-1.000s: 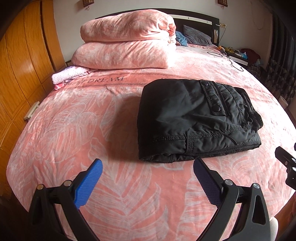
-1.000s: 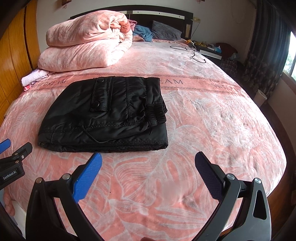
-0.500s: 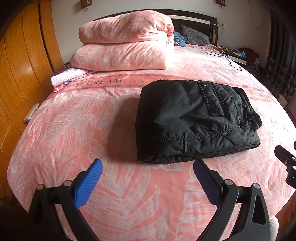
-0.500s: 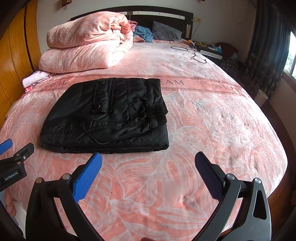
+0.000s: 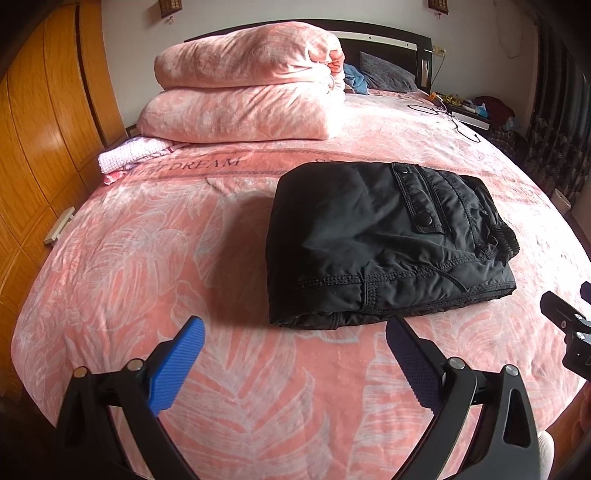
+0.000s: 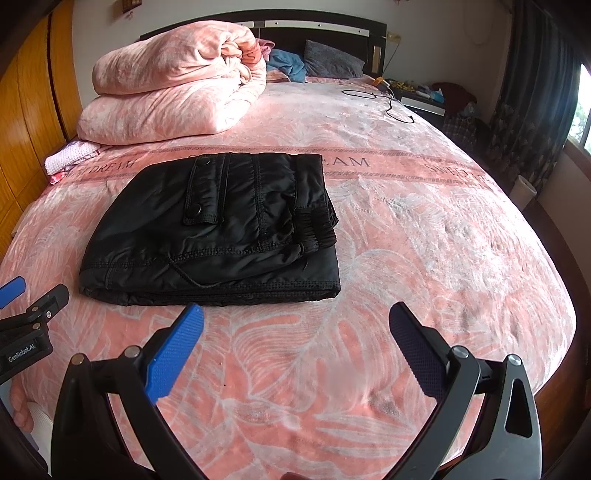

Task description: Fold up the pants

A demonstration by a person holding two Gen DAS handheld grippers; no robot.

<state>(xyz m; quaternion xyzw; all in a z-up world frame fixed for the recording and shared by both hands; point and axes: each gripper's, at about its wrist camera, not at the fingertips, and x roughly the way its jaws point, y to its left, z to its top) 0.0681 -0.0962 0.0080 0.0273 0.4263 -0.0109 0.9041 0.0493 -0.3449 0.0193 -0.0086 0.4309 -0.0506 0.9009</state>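
Blue pads frame the bottom of both my views: the left hand-held gripper [image 5: 293,334] has its jaws spread wide with nothing between them, and the right hand-held gripper [image 6: 295,321] is spread just as wide and equally empty. Both hang above the near edge of the bed [image 6: 424,258], over its pink leaf-patterned blanket, clear of the fabric as far as I can tell. In my right view the left tool shows at the left border, and in my left view part of the right tool shows at the right border. Just beyond the fingertips lie the black pants [image 5: 380,240], folded into a compact, roughly rectangular stack that rests flat on the blanket; a snap-buttoned pocket flap faces up and the elastic cuff sits on the stack's right side. From the left view the stack lies ahead and to the right, from the right view ahead and to the left, so it sits between the two tools. Farther back, toward the left, a small folded pink-and-white cloth [image 5: 129,157] lies near the bed's edge by the wooden wardrobe [image 5: 40,140]. Behind that, a folded pink comforter [image 5: 243,92] is stacked in two thick layers near the dark headboard [image 6: 321,27], and a black cable [image 6: 384,101] trails across the far right of the blanket.
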